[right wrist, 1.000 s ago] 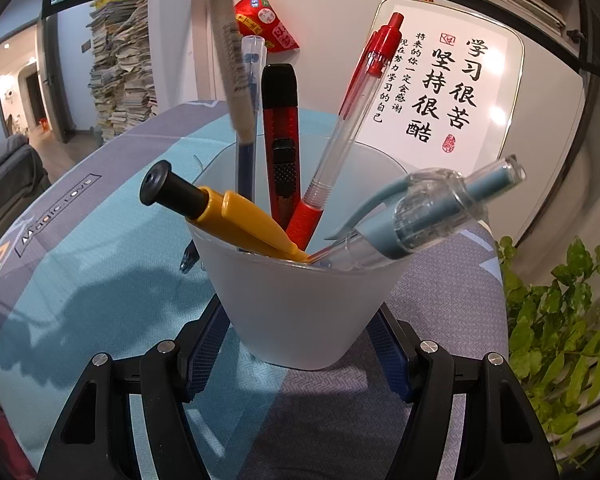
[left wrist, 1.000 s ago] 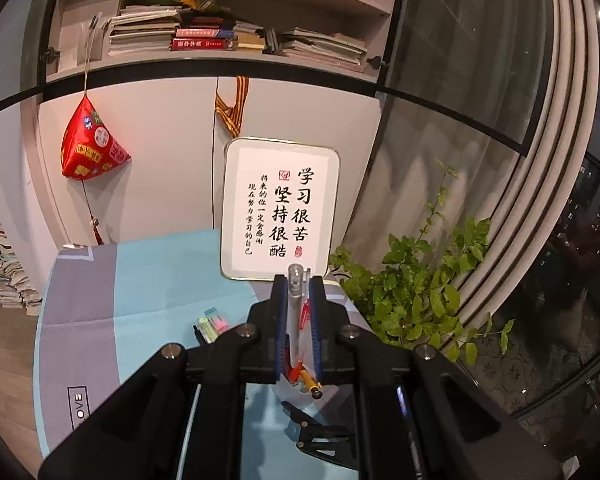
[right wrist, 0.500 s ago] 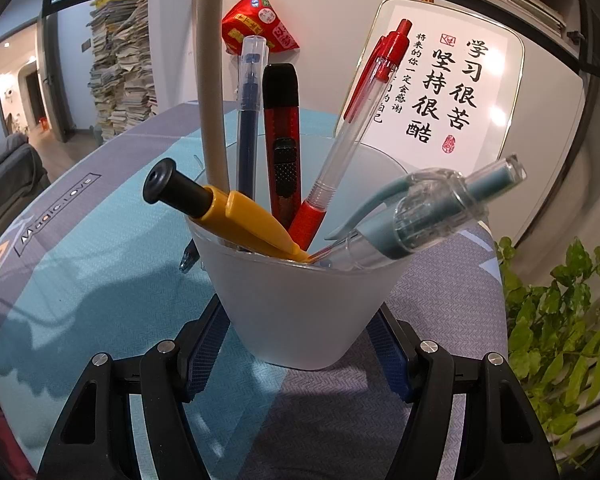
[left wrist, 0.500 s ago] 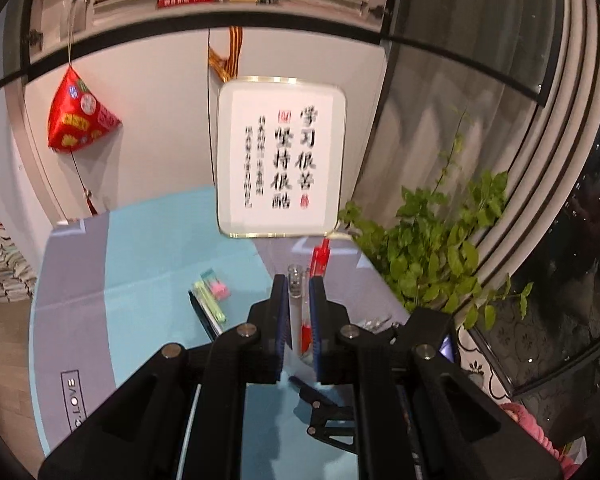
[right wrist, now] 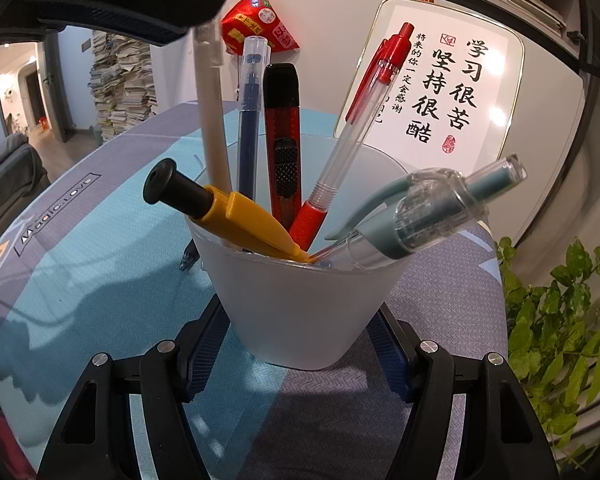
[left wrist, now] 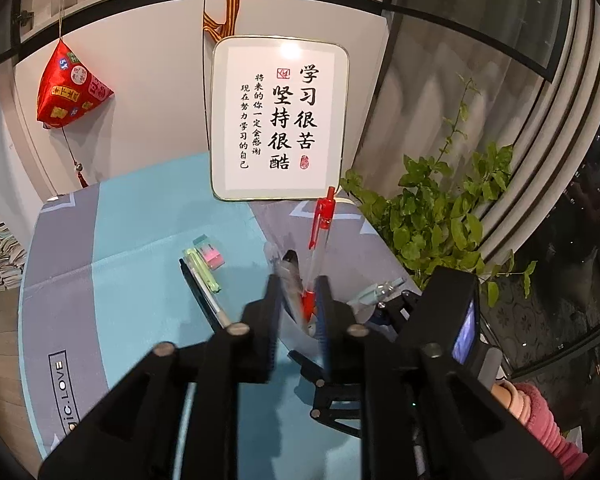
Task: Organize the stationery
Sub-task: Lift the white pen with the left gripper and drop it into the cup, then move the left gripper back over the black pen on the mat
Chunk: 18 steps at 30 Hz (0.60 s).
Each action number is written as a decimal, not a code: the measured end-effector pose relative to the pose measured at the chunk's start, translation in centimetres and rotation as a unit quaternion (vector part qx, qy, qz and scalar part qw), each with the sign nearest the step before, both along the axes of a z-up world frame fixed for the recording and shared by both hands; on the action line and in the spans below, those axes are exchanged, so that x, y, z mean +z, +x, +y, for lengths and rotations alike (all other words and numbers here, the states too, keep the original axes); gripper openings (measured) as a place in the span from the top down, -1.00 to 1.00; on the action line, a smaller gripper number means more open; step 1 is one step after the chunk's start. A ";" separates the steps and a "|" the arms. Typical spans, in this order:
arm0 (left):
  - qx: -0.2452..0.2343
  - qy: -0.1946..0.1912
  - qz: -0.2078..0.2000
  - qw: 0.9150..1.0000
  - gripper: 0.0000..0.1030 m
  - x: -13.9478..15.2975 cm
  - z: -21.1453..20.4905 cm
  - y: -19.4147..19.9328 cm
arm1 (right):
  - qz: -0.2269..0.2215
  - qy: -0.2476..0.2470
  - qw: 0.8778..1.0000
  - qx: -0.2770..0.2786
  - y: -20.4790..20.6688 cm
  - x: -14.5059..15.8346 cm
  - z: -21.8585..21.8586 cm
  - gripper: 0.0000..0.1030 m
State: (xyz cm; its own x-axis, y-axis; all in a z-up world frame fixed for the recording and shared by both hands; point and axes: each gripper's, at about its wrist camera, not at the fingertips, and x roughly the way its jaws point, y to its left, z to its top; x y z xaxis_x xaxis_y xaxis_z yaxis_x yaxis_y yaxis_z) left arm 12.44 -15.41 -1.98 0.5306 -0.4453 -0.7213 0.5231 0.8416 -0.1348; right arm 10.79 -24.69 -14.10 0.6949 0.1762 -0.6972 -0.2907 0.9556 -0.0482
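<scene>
Frosted plastic cup (right wrist: 304, 312) sits clamped between right gripper (right wrist: 300, 344) pads; left gripper (left wrist: 298, 300) above it, jaws just opening, beige pen (right wrist: 212, 120) standing loose in cup

6 items in cup (right wrist: 304, 312) (sign (right wrist: 444, 92) behind), on table (right wrist: 100, 248)

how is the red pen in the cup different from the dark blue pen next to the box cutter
The red pen leans right, toward the framed sign; the dark blue pen stands nearly upright. The red pen has a clear barrel with a red clip, push button and grip; the dark blue pen has a dark barrel under a clear cap. Both stand in the frosted cup, rising well above its rim.
</scene>
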 end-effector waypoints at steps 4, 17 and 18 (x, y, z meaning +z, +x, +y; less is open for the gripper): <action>0.009 -0.007 -0.016 1.000 0.29 0.6 0.9 -0.5 | 0.000 0.000 1.000 0.000 0.0 0.0 0.0 -0.35; 0.108 0.033 0.061 0.992 0.32 -6.2 5.0 3.1 | 0.000 0.000 1.000 0.000 0.0 0.0 0.0 -0.35; 0.110 0.040 0.068 0.991 0.32 -7.0 4.8 3.5 | 0.000 -0.001 1.000 0.000 0.0 0.0 0.0 -0.35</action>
